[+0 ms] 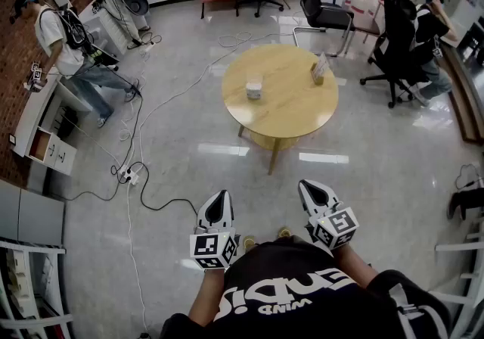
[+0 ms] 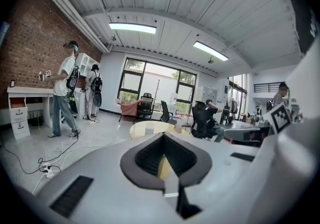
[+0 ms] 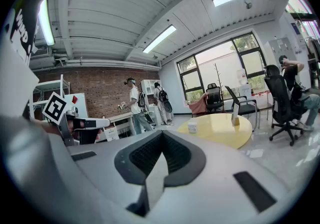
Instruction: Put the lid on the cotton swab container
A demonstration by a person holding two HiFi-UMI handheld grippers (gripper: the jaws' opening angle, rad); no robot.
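Closest to the lens, at the bottom of the head view: noted a black printed shirt [image 1: 295, 303] and two forearms extended over the glossy floor [image 1: 378, 171]. Found the left claw [image 1: 218, 203] clenched, jaws flush against each other in the left gripper view, gripping nothing. Found the right claw [image 1: 314, 194] likewise clenched and empty, jaws pressed together in the right gripper view. Observed both held side by side, apart from one another, tips aimed toward the round yellow surface [image 1: 291, 114] and well short of it. Recorded a marker cube at the rear of each claw, left [image 1: 212, 249] and right [image 1: 335, 228].

Located the cotton swab container [image 1: 253, 89], small and whitish, standing on the left part of that surface, well apart from both claws. Could not establish at this range whether lidded or not. Noted a small upright card stand [image 1: 319, 69] near the far right edge of the same surface, apart from the container.

Logged black cables [image 1: 138, 133] and a white power strip [image 1: 128, 175] on the floor to the left. Logged a standing person [image 1: 57, 35] beside a white cabinet [image 1: 41, 137] at upper left, black office chairs [image 1: 321, 8] beyond the surface, and a seated person [image 1: 431, 35] at upper right.
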